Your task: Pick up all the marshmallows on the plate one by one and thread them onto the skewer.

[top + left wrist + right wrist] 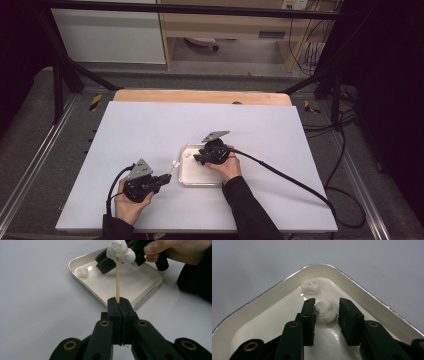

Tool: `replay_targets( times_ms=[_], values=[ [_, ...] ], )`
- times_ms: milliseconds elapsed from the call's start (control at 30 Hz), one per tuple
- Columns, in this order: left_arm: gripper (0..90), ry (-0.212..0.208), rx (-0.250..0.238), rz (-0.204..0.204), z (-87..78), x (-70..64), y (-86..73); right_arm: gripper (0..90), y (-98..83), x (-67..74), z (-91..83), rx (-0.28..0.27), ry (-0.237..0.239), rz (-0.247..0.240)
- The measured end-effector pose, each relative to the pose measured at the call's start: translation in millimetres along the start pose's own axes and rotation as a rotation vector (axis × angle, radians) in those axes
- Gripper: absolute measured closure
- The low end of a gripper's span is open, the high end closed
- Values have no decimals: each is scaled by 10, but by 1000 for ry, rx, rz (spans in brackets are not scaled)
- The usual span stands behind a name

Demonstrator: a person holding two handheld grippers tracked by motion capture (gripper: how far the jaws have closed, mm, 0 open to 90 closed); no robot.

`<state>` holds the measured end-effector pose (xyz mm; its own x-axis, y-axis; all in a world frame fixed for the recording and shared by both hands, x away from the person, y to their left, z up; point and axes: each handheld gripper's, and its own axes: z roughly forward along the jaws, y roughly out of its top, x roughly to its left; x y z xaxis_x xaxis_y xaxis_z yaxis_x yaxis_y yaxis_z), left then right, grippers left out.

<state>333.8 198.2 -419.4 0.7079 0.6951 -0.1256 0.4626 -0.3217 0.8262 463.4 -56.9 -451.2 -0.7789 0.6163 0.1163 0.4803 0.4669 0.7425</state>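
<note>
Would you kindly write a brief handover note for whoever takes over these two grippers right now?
Left gripper: shut on a wooden skewer with one marshmallow already on its tip, held beside the tray.
Right gripper: down in the tray, jaws either side of a second marshmallow; the far pad looks apart from it.
A third marshmallow lies in the tray's corner.
Left to do, probably: grip, lift, thread it on, then the last one.

Dim room; wooden shelving (225, 25), white cabinet (110, 35), perhaps grey floor.

We are seeing a white bench (150, 130) lying under everything, a wooden edge (200, 96) showing along its far side, and a wooden shelf unit (225, 25) standing on the floor beyond.
</note>
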Motion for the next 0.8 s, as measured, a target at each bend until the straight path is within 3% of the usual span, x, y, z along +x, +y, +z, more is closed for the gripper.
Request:
replay_targets(
  times_ms=[367, 800],
  values=[
    [885, -6, -3, 2, 4, -12, 0, 739, 7, 12, -44, -8, -3, 3],
    [885, -13, -8, 10, 5, -41, 6, 760, 166, 121, -466, -84, 64, -6]
  ],
)
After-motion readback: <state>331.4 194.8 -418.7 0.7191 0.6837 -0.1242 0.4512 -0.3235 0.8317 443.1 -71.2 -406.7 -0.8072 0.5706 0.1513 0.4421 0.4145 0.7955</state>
